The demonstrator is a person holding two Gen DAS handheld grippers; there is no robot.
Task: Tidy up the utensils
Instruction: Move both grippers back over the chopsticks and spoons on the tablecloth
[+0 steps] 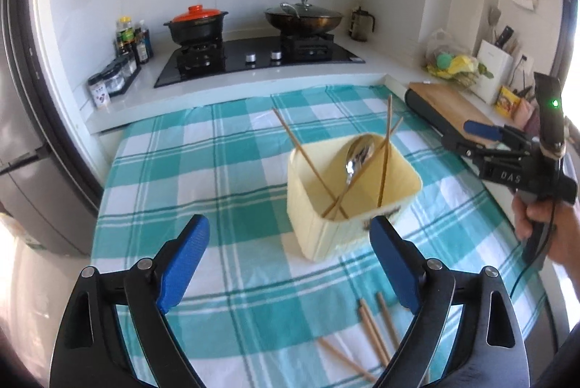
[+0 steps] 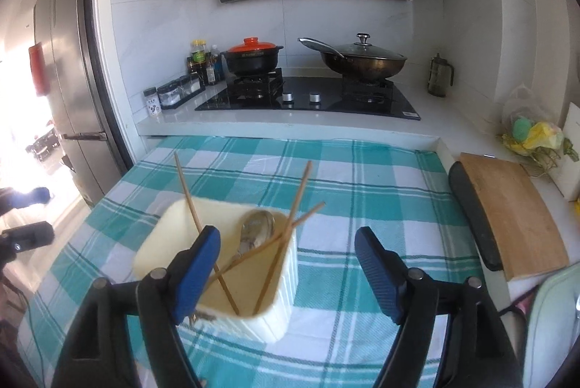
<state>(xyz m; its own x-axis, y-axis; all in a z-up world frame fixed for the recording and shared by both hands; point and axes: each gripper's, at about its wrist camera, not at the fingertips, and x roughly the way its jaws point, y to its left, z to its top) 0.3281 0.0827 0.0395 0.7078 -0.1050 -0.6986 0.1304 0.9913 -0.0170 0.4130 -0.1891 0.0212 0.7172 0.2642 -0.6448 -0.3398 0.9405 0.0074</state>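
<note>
Glossy metal spoon [image 1: 359, 156], matt plastic bin [image 1: 326, 228], wood chopsticks [image 1: 377, 326], woven cloth [image 1: 232, 149].

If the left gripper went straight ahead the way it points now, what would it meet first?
Probably the checked tablecloth just left of the cream container; the open left gripper has nothing between its fingers. Depth is uncertain.

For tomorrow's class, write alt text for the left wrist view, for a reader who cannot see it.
A pale yellow plastic bin on a teal checked tablecloth holds three wooden chopsticks and a metal spoon. The left gripper, blue fingers open and empty, hovers near more loose wooden chopsticks on the cloth.
</note>
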